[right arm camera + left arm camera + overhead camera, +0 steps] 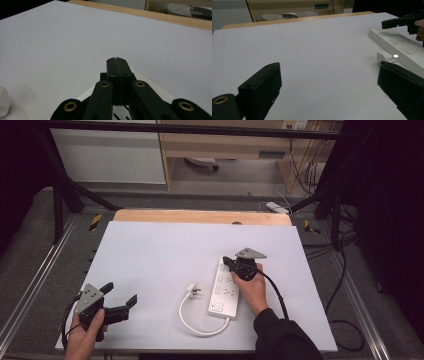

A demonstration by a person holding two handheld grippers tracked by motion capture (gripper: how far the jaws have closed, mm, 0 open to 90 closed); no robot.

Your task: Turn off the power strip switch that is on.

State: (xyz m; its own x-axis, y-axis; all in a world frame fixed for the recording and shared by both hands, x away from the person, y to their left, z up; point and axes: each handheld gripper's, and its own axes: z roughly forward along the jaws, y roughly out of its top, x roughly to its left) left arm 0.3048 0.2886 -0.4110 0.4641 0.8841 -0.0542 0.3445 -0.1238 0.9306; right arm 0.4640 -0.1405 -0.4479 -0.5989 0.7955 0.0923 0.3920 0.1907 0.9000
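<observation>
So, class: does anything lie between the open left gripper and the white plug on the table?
Nothing visible does: bare white table separates the left gripper from the plug.

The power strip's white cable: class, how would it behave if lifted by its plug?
The cable lies in a loose loop, so it would probably flop. It joins the power strip, which looks rigid and would likely anchor or drag, not roll.
</observation>
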